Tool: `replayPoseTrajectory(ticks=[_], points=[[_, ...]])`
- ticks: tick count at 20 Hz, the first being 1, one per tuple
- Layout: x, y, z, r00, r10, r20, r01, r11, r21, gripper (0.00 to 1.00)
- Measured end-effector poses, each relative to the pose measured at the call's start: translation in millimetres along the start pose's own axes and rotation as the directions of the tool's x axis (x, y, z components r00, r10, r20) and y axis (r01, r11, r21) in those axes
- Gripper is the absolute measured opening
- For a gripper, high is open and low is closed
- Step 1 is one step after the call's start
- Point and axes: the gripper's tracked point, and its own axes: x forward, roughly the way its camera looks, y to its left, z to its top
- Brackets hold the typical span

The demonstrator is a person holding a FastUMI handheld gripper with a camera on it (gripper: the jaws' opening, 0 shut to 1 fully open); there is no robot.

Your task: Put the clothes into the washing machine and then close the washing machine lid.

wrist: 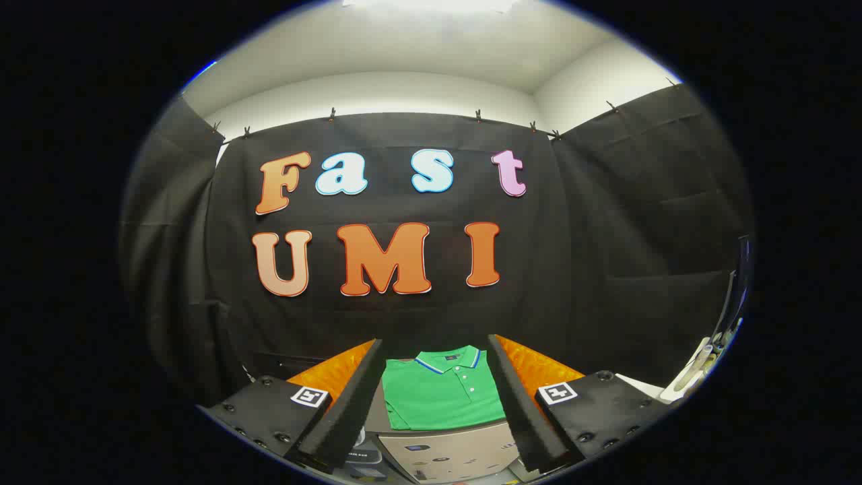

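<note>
Gripper [434, 397] fingers spread wide apart with nothing held, and between them, just ahead, a folded green polo shirt [441, 394] lies flat on top of a pale box-like surface [448, 453], touching neither finger.

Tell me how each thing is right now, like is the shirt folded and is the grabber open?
green polo shirt: folded flat, collar buttoned, lying on top of the machine, ahead between the fingers, not grasped.
gripper: open, fingers spread wide either side of the shirt, touching nothing.
washing machine: just its top front edge shows under the shirt; lid cannot be told as open or shut.
</note>
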Motion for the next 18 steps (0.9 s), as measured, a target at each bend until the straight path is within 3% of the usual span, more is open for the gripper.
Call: replayPoseTrajectory(ticks=[18], points=[[35.3,-5.4,6.6,0.999,0.035,-0.03,-0.036,0.999,-0.033,0.97]])
